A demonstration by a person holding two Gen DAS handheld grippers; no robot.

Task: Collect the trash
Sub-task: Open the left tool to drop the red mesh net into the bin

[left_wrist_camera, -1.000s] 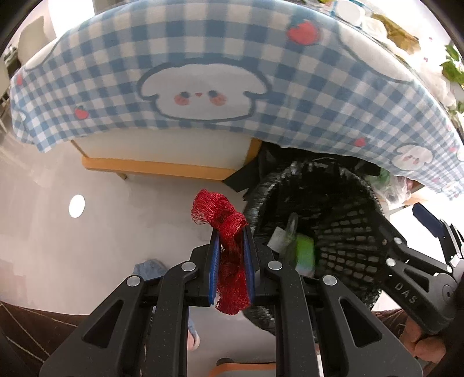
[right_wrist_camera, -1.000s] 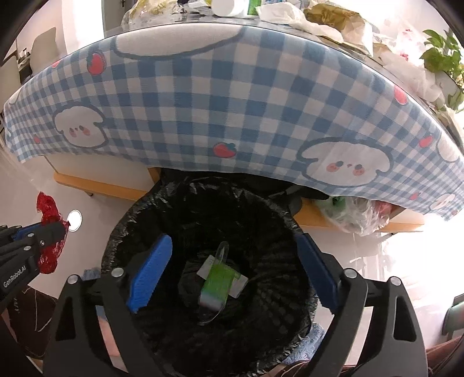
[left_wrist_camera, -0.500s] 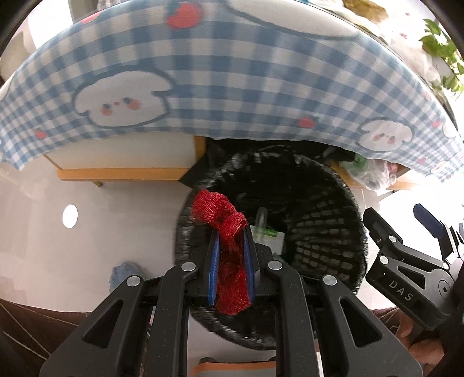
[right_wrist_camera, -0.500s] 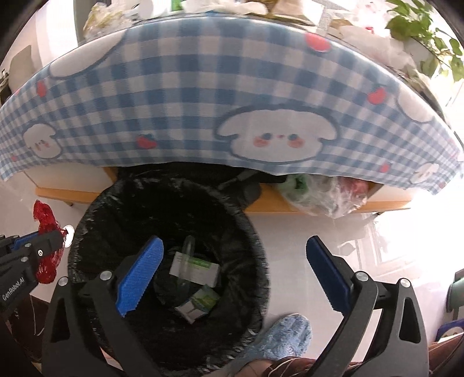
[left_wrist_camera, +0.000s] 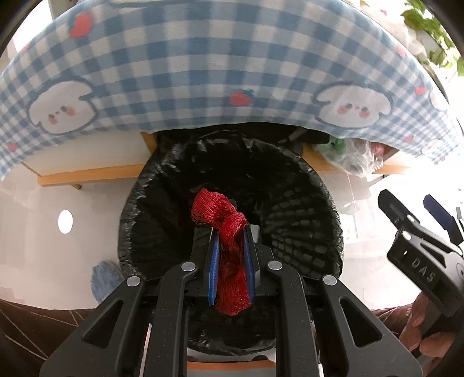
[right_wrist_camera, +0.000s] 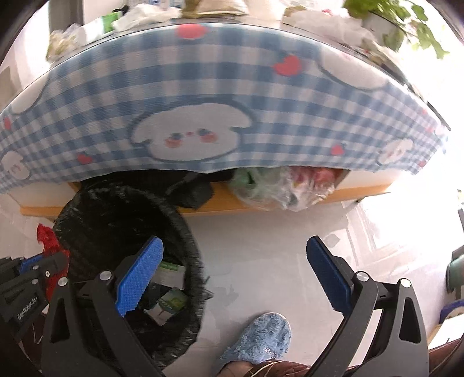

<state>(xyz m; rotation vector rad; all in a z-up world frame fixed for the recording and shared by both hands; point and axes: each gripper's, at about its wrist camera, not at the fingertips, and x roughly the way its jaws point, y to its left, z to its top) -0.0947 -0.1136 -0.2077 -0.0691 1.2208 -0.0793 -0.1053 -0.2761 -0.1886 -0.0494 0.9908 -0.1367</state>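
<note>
My left gripper (left_wrist_camera: 230, 232) is shut on a red mesh net bag (left_wrist_camera: 223, 214) and hangs over the mouth of the black-lined trash bin (left_wrist_camera: 293, 185). In the right wrist view the same bin (right_wrist_camera: 121, 203) sits at lower left with green-and-white packaging (right_wrist_camera: 169, 303) in its bottom, and the red net bag (right_wrist_camera: 47, 240) shows at the far left edge in the left gripper's jaws. My right gripper (right_wrist_camera: 233, 271) is open and empty, over bare floor to the right of the bin. It also appears in the left wrist view as the right gripper (left_wrist_camera: 411, 214) at the right edge.
A table under a blue checked cloth (right_wrist_camera: 232, 95) overhangs the bin, with litter (right_wrist_camera: 145, 14) and a plant (right_wrist_camera: 400, 20) on top. A clear plastic bag (right_wrist_camera: 278, 188) sits on the shelf below. A person's blue slipper (right_wrist_camera: 258, 339) rests on the floor near the bin.
The left gripper carried the red net bag rightward from beside the bin to over its opening. The right gripper swung right, off the bin and over the floor, and opened slightly wider.
</note>
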